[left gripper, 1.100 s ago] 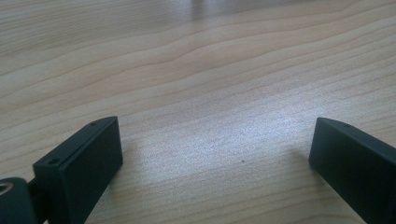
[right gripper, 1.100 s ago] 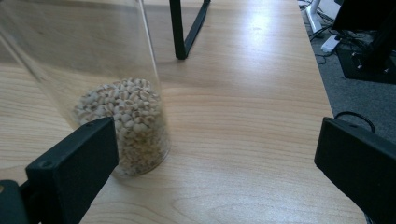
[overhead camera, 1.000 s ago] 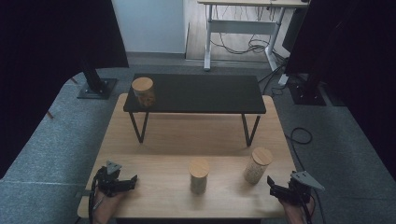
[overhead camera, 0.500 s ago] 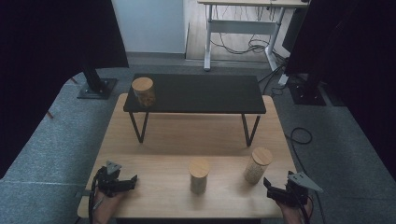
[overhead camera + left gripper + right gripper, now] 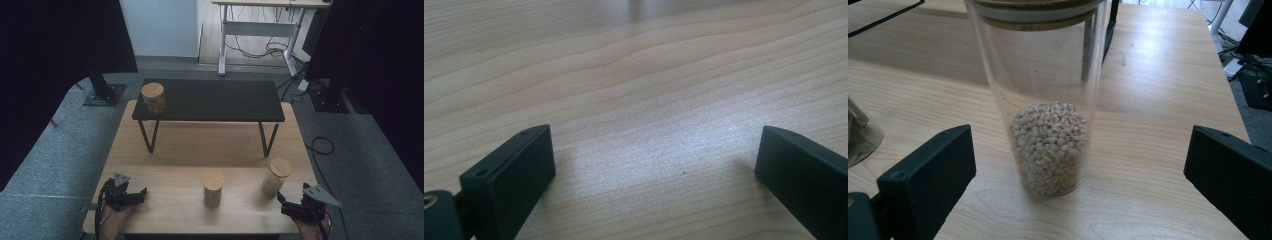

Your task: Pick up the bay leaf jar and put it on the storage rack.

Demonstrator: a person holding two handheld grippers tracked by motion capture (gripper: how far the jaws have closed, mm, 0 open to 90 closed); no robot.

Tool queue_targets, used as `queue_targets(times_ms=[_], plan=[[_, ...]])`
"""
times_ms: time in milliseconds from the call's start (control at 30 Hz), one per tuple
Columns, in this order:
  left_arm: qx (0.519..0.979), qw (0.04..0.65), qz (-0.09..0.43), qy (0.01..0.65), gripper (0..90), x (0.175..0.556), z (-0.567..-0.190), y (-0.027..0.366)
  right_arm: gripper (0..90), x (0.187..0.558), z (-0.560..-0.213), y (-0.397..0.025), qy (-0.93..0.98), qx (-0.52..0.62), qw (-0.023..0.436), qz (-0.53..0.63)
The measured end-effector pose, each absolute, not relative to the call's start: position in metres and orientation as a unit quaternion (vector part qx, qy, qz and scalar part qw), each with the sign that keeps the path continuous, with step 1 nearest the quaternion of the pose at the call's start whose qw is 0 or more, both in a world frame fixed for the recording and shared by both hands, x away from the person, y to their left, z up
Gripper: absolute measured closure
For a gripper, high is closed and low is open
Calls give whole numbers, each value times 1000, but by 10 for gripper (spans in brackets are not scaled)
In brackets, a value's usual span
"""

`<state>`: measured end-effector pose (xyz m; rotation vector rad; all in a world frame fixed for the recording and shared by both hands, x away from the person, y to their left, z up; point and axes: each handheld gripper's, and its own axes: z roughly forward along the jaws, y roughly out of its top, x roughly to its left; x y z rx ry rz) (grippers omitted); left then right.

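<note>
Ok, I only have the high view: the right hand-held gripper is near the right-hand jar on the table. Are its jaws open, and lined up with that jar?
Observer: Yes. In the right gripper view the right hand-held gripper is wide open, with the jar centred between its jaws, untouched.
Operator: What's inside it?
Observer: Small pale beans fill only its lower part; the glass above them is empty.
Operator: And the left one?
Observer: The left hand-held gripper is open too, with bare table between its jaws.
</note>
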<state>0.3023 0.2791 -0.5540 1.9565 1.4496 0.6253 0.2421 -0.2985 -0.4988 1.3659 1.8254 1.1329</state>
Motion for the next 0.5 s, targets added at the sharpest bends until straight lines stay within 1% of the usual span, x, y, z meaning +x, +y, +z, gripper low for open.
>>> queue_targets(times_ms=[500], plan=[[740,308,237,548,23,302,-554,279,0,240,-499,-286,693,501,286,433]])
